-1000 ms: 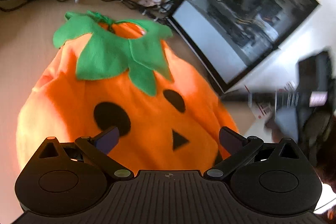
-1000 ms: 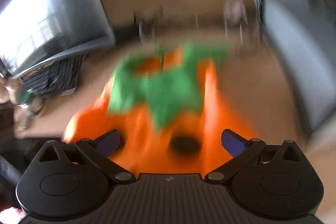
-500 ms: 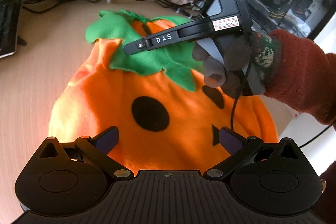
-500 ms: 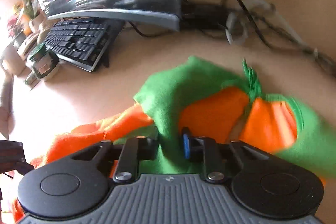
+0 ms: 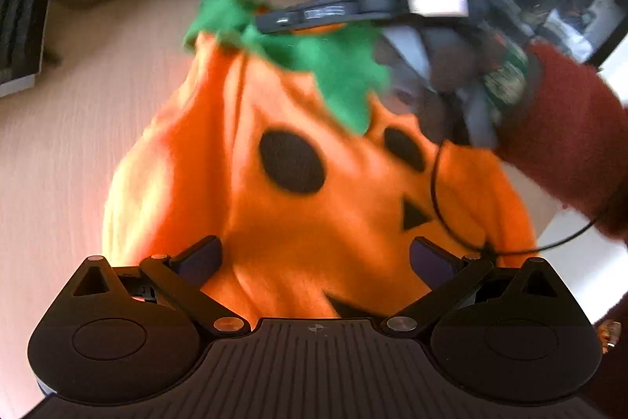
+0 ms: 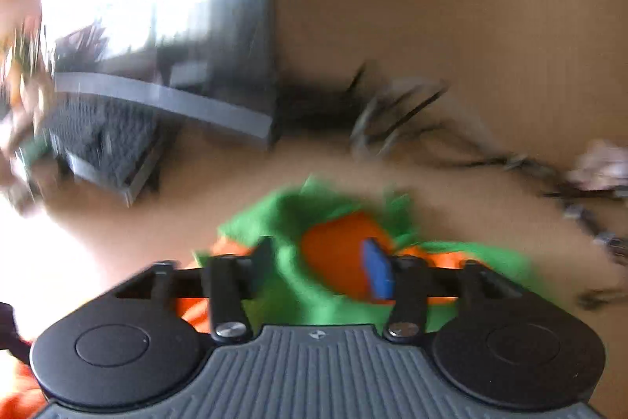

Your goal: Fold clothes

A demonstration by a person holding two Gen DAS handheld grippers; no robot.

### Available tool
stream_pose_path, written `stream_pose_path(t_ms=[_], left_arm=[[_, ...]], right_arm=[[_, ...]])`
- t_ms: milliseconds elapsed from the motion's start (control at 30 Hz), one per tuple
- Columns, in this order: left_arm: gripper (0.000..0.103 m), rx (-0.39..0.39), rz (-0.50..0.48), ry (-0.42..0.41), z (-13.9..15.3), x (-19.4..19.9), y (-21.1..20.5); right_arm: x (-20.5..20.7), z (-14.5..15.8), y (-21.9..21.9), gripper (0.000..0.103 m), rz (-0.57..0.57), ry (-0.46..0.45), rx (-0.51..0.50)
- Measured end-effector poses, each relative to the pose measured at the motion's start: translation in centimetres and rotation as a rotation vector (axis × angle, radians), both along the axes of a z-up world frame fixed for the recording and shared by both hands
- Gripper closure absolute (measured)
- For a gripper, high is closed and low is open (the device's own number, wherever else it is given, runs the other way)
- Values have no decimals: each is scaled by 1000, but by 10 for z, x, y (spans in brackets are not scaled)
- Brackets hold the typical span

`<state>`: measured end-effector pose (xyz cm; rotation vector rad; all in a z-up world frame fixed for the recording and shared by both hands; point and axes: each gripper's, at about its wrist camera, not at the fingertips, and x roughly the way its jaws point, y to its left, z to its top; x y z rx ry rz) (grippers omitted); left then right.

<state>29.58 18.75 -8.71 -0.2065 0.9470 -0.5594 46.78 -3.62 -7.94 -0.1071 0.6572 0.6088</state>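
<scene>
On the pale wooden desk (image 5: 78, 128) an orange pumpkin costume (image 5: 314, 207) is spread, its black face uppermost and its green leaf collar (image 5: 314, 57) at the far end. That collar (image 6: 298, 222) is pinched by the right gripper (image 6: 322, 262), whose fingers are drawn in on the fabric. Nearer the hem, the left gripper (image 5: 314, 258) is held with fingers wide apart, nothing between them. A monitor (image 6: 157, 26), a keyboard (image 6: 102, 148) and cables (image 6: 412, 120) are seen beyond.
</scene>
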Motion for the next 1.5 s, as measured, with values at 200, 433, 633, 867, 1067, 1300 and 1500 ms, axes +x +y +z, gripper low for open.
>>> stream_pose_path(t_ms=[200, 433, 633, 867, 1067, 1300, 1500], left_arm=[[0, -33, 31, -146, 27, 59, -25], [0, 107, 377, -73, 7, 132, -46], [31, -11, 479, -24, -1, 120, -35], [42, -108, 490, 101, -28, 125, -29], [57, -45, 537, 115, -27, 139, -32], [98, 93, 500, 47, -19, 135, -36], [100, -3, 434, 10, 10, 90, -29]], right_arm=[[-26, 17, -85, 31, -255, -51, 13], [-40, -4, -99, 31, -319, -59, -45], [-68, -15, -89, 31, -315, -18, 106], [-82, -39, -88, 31, -321, 2, 173], [-86, -28, -93, 31, -328, -18, 176], [-99, 23, -125, 5, -223, 9, 258], [-102, 29, -125, 4, -272, -44, -14]])
